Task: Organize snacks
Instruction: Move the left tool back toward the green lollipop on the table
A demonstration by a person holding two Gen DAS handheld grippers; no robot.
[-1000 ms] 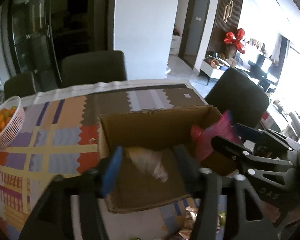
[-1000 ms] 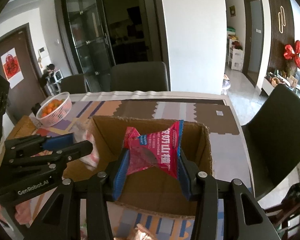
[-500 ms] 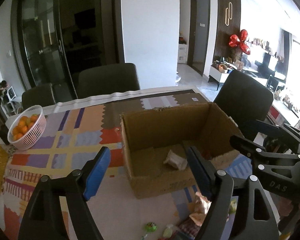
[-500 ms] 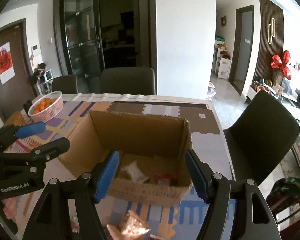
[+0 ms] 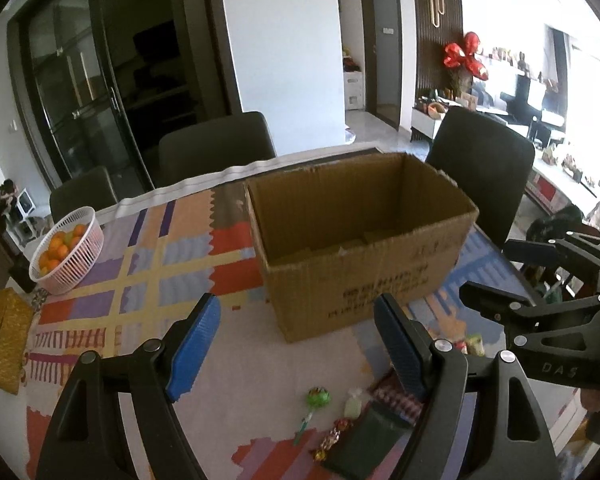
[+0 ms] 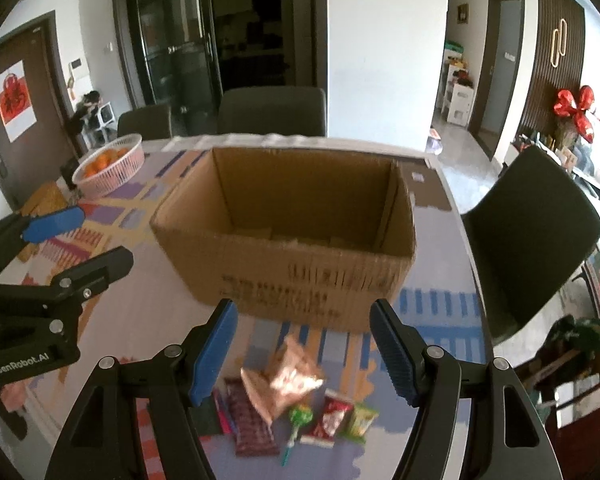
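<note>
Left wrist view: the left tool hangs with fingers apart and empty above the bench, before the cardboard box.

Right wrist view: the right tool is also spread and empty; snacks lie on the bench near the box.

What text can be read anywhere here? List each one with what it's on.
"GenRobot.AI": on the left gripper, seen from the right wrist.
"DAS": on the right gripper, seen from the left wrist.
Box: dark print on its front, too blurred to read.
Snack wrappers: print too small to read.
Red door poster: one character, not legible.
</note>
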